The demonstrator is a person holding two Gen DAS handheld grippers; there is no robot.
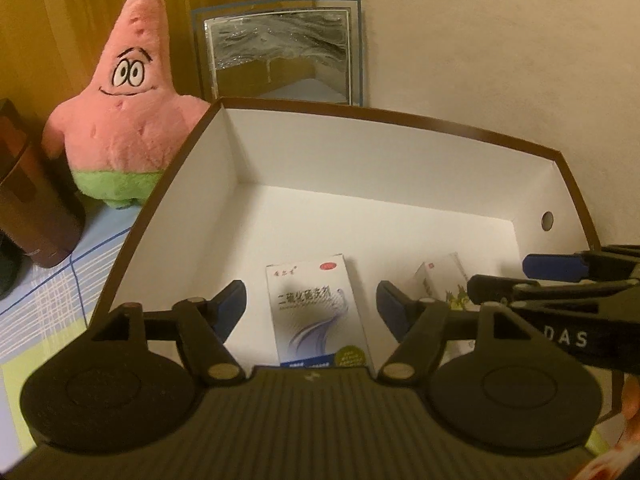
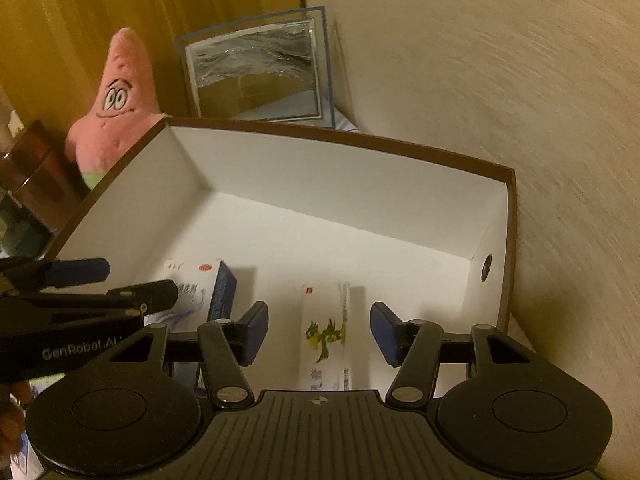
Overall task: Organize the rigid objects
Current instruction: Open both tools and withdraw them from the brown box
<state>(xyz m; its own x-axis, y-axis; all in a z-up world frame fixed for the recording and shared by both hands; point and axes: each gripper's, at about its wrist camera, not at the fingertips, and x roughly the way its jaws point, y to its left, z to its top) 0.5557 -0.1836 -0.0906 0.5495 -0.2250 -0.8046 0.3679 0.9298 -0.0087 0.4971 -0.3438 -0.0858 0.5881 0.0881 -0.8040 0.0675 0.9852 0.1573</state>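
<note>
Now, through the left wrist view, you are holding the left gripper point(image 1: 310, 304) spread apart and empty over the white box point(image 1: 400, 152), and the blue-and-white carton point(image 1: 318, 312) is lying on the floor straight ahead between its fingers, long axis running away from you (its printed characters are too blurred to read); "DAS" is showing on the other tool. Through the right wrist view, the right gripper point(image 2: 318, 330) is likewise gaping, the green-printed carton point(image 2: 326, 332) lying lengthwise between its pads, so each hand is nearer its own carton; "GenRobot.AI" is reading on the left tool.
</note>
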